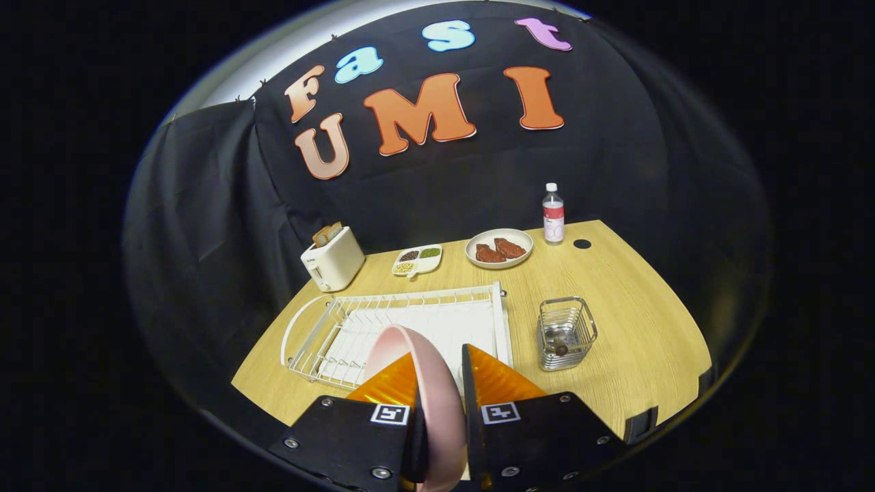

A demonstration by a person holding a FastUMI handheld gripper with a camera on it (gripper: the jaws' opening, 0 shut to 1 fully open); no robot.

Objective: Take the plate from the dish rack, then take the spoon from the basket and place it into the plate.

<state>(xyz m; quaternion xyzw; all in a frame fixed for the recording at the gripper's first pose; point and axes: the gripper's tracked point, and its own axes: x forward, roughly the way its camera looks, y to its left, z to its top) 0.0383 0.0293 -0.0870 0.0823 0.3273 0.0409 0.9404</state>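
The gripper point(441, 396) holds a pale pink round plate point(427, 383) on edge between its two fingers, which press against the plate's two faces; the plate's rim arcs up just ahead of the fingertips and hangs above the near end of the white wire dish rack point(383, 321). That rack lies flat on the light wooden table point(636, 328), with a curved white rail on its far-left side. To the right of the rack, a little apart from it, stands a small square wire basket point(566, 333) with the dark-headed spoon point(560, 348) lying low inside it; only its rounded end can be made out. Beyond the rack's left corner sits a cream toaster point(333, 259) with slices of bread standing in its slots. Beyond the middle of the rack lies a small white divided tray point(417, 260) of seeds or grains, and just right of that a white round dish point(499, 247) bearing two reddish-brown pieces of food. Farther right again stands a clear plastic bottle point(553, 214) with a red label.
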